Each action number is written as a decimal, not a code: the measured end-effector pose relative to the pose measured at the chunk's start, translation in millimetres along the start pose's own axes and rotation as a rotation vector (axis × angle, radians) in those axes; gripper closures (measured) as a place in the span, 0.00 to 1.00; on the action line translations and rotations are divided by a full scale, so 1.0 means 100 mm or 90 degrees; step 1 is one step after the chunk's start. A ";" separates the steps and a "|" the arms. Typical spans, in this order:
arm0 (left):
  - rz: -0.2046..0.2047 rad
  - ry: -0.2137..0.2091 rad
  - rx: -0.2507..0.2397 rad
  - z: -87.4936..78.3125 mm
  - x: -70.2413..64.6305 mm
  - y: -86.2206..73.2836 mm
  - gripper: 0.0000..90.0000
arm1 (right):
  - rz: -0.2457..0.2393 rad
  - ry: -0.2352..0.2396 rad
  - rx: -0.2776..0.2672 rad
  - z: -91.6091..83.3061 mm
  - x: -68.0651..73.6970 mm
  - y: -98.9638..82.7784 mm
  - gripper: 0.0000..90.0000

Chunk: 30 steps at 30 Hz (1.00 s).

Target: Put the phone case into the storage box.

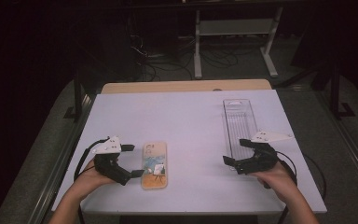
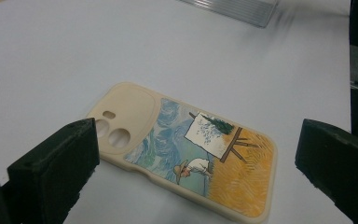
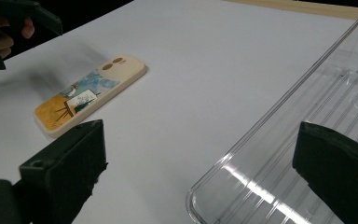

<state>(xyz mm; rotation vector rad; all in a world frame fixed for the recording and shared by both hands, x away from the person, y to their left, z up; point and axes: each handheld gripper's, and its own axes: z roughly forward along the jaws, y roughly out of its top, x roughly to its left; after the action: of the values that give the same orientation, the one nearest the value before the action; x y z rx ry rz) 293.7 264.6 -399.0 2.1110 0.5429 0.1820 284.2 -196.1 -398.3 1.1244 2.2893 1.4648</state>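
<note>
Phone case [image 1: 154, 165] flat on tabletop [image 1: 186, 121], picture side up, near front edge, left of centre; camera cut-out end toward far edge. Clear plastic tray [image 1: 240, 122] lengthwise along right edge, well apart from case. Left gripper [image 1: 133, 160] just left of case, jaws spread, nothing between them, near jaw tip close to case edge. Right gripper [image 1: 234, 151] at tray's near end, jaws spread, empty; contact with tray not discernible.

No readable text anywhere, as far as I can tell. The phone case [image 2: 200, 158] just has a painted picture, no lettering or logo.
</note>
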 end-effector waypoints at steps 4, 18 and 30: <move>-0.006 0.002 -0.003 0.00 0.01 0.00 0.00 | 0.003 0.000 0.000 0.00 -0.01 0.00 0.02; -0.007 -0.001 -0.007 0.01 0.01 0.07 0.00 | 0.003 -0.001 0.004 0.01 0.00 0.00 0.03; -0.006 -0.013 -0.007 0.11 -0.01 0.15 0.00 | 0.009 -0.004 0.003 0.00 -0.01 0.00 0.03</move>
<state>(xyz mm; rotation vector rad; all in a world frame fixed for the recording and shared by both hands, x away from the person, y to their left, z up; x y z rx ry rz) 300.7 248.5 -392.9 2.0973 0.5390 0.1568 284.9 -196.5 -398.8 1.1472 2.2861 1.4601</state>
